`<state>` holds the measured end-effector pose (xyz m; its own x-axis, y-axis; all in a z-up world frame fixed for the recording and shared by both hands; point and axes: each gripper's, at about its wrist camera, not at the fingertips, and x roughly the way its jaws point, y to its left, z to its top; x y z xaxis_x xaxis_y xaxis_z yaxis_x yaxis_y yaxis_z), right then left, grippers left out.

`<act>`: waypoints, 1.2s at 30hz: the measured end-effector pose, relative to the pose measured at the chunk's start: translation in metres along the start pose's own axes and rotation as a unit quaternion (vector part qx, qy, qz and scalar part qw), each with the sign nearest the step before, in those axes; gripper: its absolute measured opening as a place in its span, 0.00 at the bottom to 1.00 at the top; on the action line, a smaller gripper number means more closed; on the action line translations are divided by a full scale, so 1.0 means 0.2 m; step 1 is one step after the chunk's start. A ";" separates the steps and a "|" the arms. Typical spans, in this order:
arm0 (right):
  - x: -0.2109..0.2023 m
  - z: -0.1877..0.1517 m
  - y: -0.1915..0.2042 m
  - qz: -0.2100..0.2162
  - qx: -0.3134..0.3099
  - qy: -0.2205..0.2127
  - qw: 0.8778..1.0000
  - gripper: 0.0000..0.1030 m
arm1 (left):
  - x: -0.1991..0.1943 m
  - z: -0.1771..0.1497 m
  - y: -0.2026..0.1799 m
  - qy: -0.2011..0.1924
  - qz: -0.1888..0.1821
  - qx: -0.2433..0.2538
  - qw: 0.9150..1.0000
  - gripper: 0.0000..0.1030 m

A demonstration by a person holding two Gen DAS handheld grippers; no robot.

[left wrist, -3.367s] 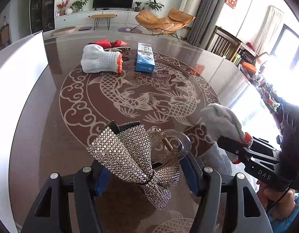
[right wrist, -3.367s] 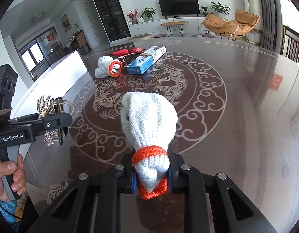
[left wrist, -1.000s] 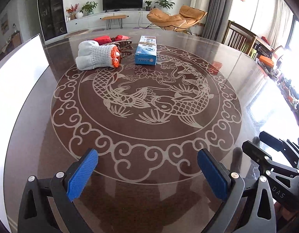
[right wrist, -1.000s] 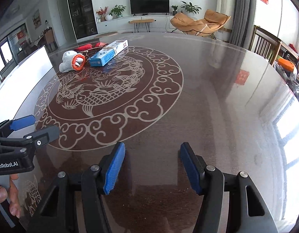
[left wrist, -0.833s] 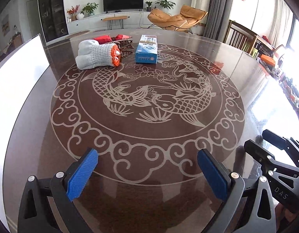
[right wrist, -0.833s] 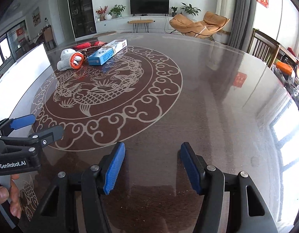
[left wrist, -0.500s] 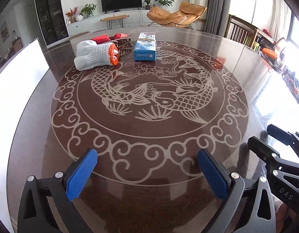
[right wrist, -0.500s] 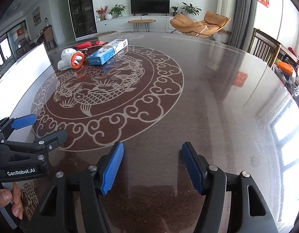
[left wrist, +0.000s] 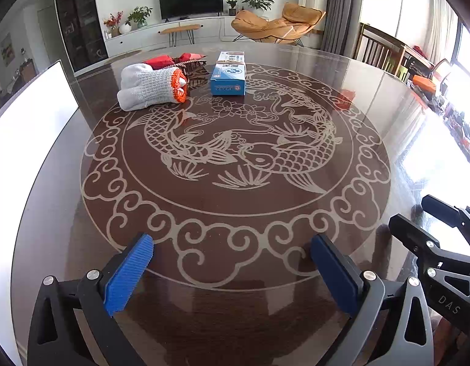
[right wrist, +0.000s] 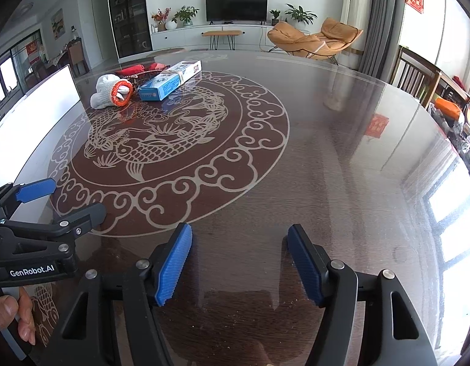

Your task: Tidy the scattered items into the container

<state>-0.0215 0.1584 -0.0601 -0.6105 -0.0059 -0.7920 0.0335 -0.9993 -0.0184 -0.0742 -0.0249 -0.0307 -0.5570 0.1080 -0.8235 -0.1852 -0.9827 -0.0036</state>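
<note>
Round carp-patterned table [left wrist: 372,97], both grippers' jaws wide apart, empty.

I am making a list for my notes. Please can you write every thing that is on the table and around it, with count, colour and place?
table: one, dark brown with pale fish pattern, fills both views
glove: one, white with orange cuff, far left of table
box: one, blue and white, right of the glove
red item: one or two, red, behind the glove; cannot identify
white panel: one, white, left table edge
television: one, black, far wall
lounge chair: one, tan, far right
left tongs: open, empty, blue pads
right tongs: open, empty, blue pads
</note>
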 end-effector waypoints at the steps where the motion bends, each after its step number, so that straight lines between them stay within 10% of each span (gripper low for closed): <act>1: 0.00 0.00 0.00 0.001 0.001 0.000 1.000 0.68 | 0.00 0.00 0.00 0.000 0.000 0.000 1.000 1.00; 36: 0.01 0.00 -0.01 0.008 0.005 0.001 1.000 0.71 | 0.00 0.00 0.00 0.000 0.000 0.000 1.000 1.00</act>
<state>-0.0233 0.1595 -0.0611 -0.6084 -0.0217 -0.7933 0.0351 -0.9994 0.0004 -0.0742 -0.0251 -0.0311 -0.5579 0.1073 -0.8229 -0.1845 -0.9828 -0.0031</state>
